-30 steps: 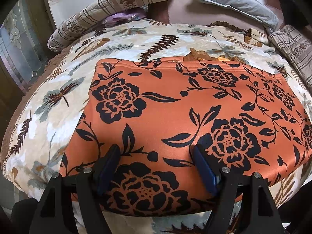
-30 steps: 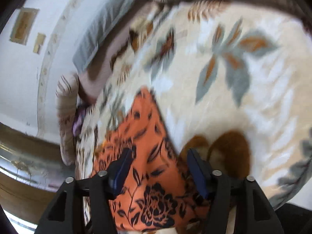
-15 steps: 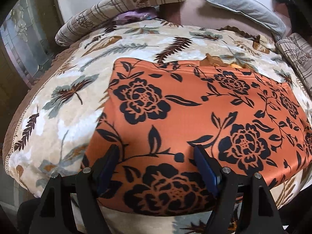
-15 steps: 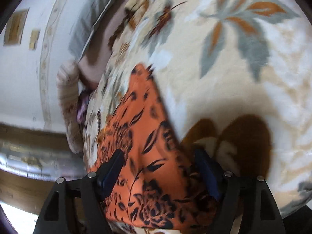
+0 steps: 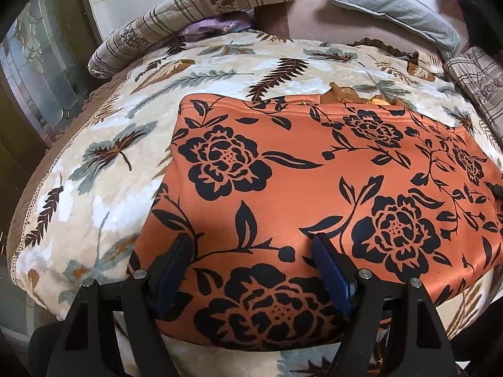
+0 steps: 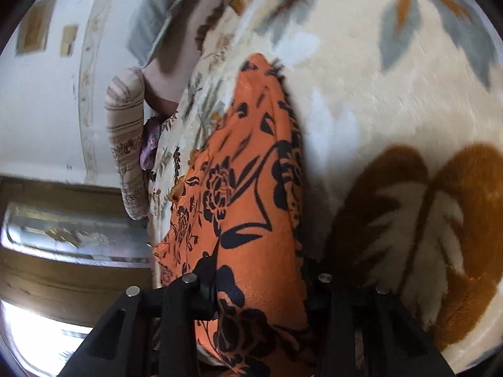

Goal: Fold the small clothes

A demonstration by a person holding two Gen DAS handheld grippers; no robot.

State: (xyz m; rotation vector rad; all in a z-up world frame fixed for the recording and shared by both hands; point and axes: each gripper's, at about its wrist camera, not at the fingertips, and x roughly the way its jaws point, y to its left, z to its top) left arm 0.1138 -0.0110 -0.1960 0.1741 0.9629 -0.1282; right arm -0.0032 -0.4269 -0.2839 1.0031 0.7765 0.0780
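Note:
An orange garment with black flowers [image 5: 298, 188] lies spread flat on the bed's leaf-print blanket [image 5: 103, 163]. My left gripper [image 5: 251, 251] is open and hovers over the garment's near edge, with the cloth between and below its fingers. In the right wrist view the same garment [image 6: 245, 194] runs up the middle. My right gripper [image 6: 257, 270] has closed in on its edge, with cloth bunched between the fingers. The right fingertips are hidden by the fabric.
Striped bolsters [image 5: 195, 12] and a grey pillow [image 5: 393, 6] lie at the head of the bed. A purple item [image 5: 213, 26] is tucked under the bolster. A glass-panelled door [image 5: 34, 72] stands to the left. Another striped cushion [image 5: 478, 84] lies at the right.
My right gripper moved onto the garment's edge and its fingers narrowed around the cloth. My left gripper stayed open and shifted a little left over the near edge.

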